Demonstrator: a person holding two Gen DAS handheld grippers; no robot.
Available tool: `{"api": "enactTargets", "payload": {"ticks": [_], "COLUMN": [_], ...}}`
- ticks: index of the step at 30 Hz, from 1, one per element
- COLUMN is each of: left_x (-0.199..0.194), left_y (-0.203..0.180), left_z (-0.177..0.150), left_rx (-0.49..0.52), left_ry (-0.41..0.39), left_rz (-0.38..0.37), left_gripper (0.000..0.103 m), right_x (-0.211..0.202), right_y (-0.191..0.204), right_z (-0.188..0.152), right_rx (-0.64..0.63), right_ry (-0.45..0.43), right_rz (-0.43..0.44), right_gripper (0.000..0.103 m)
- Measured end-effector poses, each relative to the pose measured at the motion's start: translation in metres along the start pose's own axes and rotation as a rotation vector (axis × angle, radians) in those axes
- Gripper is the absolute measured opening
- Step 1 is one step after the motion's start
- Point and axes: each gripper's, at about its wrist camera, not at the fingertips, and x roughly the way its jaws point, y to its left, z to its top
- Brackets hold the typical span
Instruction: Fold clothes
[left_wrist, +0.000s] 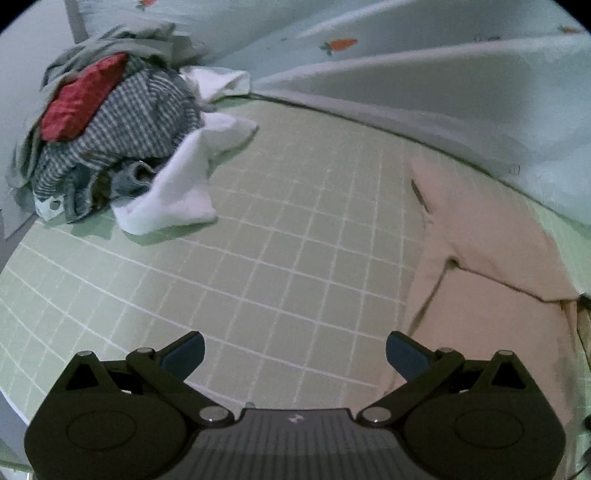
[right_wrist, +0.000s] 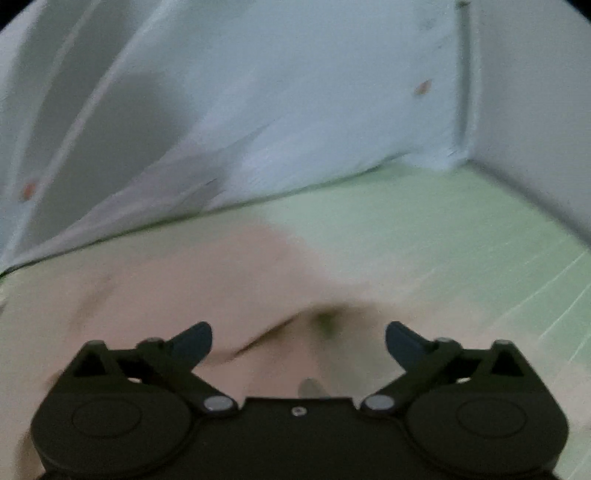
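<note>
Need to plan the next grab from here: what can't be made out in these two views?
- Pink garment: left wrist view, right end cut off by the frame edge; near edge hidden behind the left hand-held gripper.
- Pink garment's folds: right wrist view, smeared by motion blur; near part hidden behind the right hand-held gripper.
- Clothes pile: lower items buried under the striped and red pieces.
</note>
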Motion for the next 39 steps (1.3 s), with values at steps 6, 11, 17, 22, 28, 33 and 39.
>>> {"api": "enactTargets", "payload": {"ticks": [6,11,17,22,28,33,39], "left_x": [-0.004,-0.007,-0.016,-0.022,-0.026,-0.026,-0.028], "left_y": [0.033,0.056,0.078,0.090,0.092,0.074,0.034], "left_z": [-0.007,-0.013,-0.021,-0.027,-0.033,-0.037,-0.038], "left_rx": [0.005,0.020,0.036,0.031,0.007,0.012,0.045], "left_ry": [0.009,0.016,0.009,0.001,0.008,0.013,0.013], "left_rz": [-0.035,-0.050,-0.049,-0.037,-0.030,-0.043,-0.072], "left_gripper": [0.103,0.103,0.103,0.103,0.103,0.103,0.103], "right_x": [-0.032,-0.057,-0.061,-0.060,-0.060,-0.065,-0.068], "right_y": [0.092,0.149,0.181,0.185,0.154,0.121,0.082], "right_z": [-0.056,-0.094,-0.112,-0.119,-0.110,-0.096,-0.082], "right_rx": [-0.123,-0.276,-0.353,-0.349,-0.223,-0.094,-0.042], "right_ry": [0.122,0.185,0.243,0.274,0.281,0.274,0.258], "right_rz": [0.174,0.308,0.384,0.374,0.426,0.495,0.492], "right_gripper": [0.103,0.087,0.058,0.010,0.003,0.003,0.003]}}
